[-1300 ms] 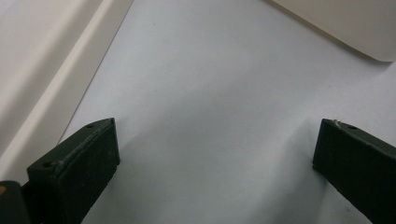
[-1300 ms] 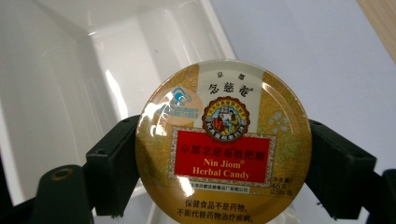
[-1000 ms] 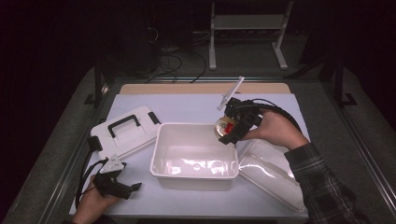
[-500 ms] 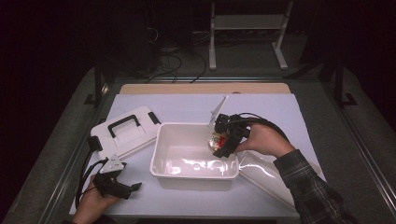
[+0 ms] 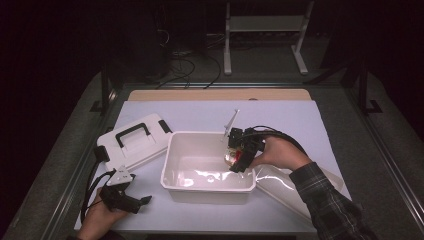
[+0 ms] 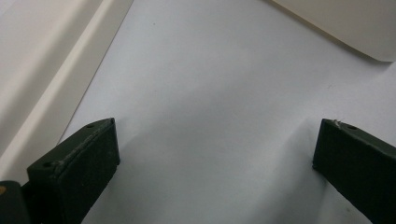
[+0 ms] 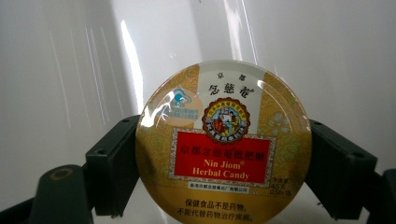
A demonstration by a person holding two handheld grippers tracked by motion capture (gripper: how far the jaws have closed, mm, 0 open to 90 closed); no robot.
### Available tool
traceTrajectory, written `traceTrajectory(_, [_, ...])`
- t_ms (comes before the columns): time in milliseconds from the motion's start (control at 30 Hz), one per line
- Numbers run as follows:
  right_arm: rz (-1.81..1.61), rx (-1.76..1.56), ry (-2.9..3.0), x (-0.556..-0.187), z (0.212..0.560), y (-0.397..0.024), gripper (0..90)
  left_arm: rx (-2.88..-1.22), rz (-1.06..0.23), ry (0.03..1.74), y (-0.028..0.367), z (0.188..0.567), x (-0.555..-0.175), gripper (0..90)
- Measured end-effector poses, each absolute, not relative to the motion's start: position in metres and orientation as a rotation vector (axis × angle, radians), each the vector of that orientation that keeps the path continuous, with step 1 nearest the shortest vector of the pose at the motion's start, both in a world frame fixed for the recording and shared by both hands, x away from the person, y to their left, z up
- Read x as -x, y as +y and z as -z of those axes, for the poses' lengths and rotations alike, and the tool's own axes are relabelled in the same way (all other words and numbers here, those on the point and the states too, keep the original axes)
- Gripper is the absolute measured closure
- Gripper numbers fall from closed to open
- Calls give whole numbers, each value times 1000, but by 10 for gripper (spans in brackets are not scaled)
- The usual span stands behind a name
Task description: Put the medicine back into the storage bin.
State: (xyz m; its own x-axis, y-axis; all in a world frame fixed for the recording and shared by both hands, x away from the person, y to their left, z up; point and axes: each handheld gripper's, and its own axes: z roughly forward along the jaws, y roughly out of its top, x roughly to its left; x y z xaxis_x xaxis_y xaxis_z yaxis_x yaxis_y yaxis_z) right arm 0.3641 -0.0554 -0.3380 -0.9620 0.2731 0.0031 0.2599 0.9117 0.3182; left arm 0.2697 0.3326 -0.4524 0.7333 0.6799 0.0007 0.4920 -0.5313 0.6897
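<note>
Right claw [image 7: 224, 154] pinches round candy tin [image 7: 223, 144] by its rim over the white bin [image 5: 172, 172]; light, rigid, glossy, slip-prone. Left claw [image 6: 215, 163] spread, empty.

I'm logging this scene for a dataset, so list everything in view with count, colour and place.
Candy tin: one, gold and red, gripped in the right claw over the bin.
Bin: one, white, open, table centre.
Lid with black handle: one, white, left of the bin.
Clear lid: one, right of the bin.
Table: one, pale top.
Left claw: black, open, near edge.
Right claw: black, in the bin.
</note>
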Motion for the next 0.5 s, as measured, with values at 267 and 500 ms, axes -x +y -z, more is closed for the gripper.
traceTrajectory(267, [-504, -442, 3041, -364, 343, -56, 195, -2244, -353, 879, 333, 452, -270, 0])
traceTrajectory(500, [-527, -465, 3038, -364, 342, -57, 159, -2244, -353, 880, 333, 452, -270, 0])
